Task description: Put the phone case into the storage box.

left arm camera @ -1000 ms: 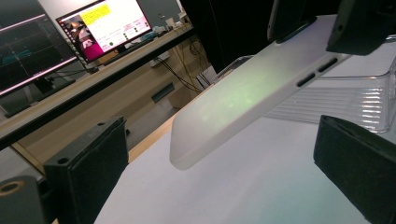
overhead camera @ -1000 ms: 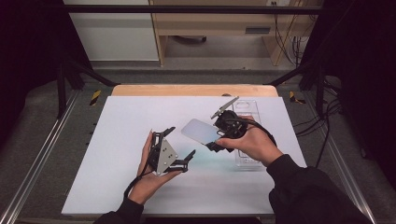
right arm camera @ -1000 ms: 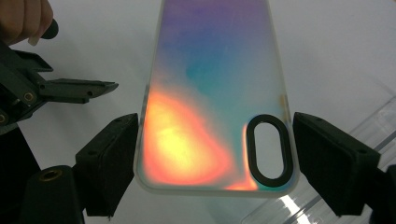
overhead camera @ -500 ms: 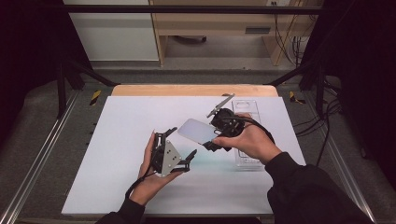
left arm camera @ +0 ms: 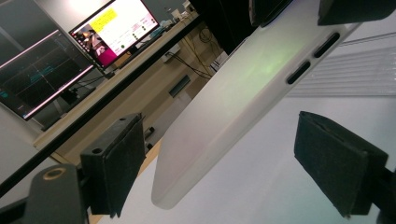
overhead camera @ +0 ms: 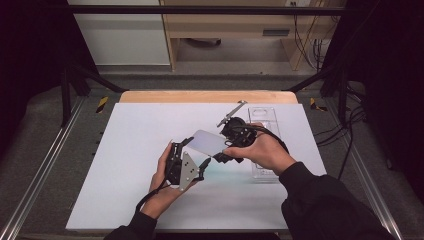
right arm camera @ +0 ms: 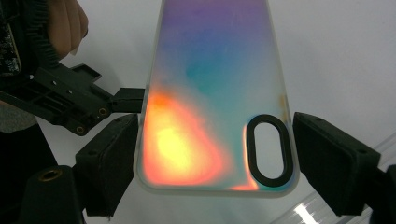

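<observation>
Closing slightly, the left tool [overhead camera: 196, 151] brackets the phone case [overhead camera: 209, 141] without touching, while the right tool [overhead camera: 220, 148] clamps it.

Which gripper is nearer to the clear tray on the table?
Right. The right gripper, shut on the phone case, is held by a hand right beside the tray; the left gripper is farther off, at the case's other end.

Right gripper [right arm camera: 215, 154]: black jaws clamp iridescent phone case [right arm camera: 212, 93] across its width, pads on both side edges. Case shimmers orange-yellow near jaws, teal and purple farther off; oval black-rimmed camera cutout sits by right pad. Left gripper [right arm camera: 88, 105] at left, one fingertip touching case edge. White table [right arm camera: 336, 60] behind.
</observation>
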### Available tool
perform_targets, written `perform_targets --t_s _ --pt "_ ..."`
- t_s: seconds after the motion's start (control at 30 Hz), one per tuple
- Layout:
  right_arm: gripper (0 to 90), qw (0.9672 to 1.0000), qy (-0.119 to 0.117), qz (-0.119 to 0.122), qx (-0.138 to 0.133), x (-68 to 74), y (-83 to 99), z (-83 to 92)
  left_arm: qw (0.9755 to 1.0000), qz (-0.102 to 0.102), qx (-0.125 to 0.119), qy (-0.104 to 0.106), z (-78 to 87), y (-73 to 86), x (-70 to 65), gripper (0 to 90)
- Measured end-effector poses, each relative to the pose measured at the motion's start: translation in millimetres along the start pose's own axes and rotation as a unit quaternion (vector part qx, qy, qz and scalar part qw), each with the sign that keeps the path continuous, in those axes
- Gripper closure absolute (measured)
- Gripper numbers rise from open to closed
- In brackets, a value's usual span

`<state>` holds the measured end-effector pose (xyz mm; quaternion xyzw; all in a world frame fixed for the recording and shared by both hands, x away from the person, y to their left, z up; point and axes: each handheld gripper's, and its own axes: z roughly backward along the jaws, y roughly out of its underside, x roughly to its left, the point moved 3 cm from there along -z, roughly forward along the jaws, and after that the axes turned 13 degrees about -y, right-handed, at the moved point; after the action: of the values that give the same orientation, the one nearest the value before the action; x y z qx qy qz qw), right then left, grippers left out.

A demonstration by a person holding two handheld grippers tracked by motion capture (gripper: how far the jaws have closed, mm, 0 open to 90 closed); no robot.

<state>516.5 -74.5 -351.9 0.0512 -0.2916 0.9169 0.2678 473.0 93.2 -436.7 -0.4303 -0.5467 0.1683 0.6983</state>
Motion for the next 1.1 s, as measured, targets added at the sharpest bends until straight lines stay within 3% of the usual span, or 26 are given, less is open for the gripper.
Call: perform_targets --t_s 0.67,1.1 --pt "17.7 0.9999 -0.005 -0.005 0.013 -2.6 -8.5 -6.5 0.9986 -0.049 -0.009 -0.019 -2.9 1.5 -3.3 39.7" --pt "17.7 0.9998 -0.005 -0.006 0.017 -1.5 -14.1 -6.8 0.9976 -0.060 -0.017 -0.028 -0.1 0.5 -0.3 50.0"
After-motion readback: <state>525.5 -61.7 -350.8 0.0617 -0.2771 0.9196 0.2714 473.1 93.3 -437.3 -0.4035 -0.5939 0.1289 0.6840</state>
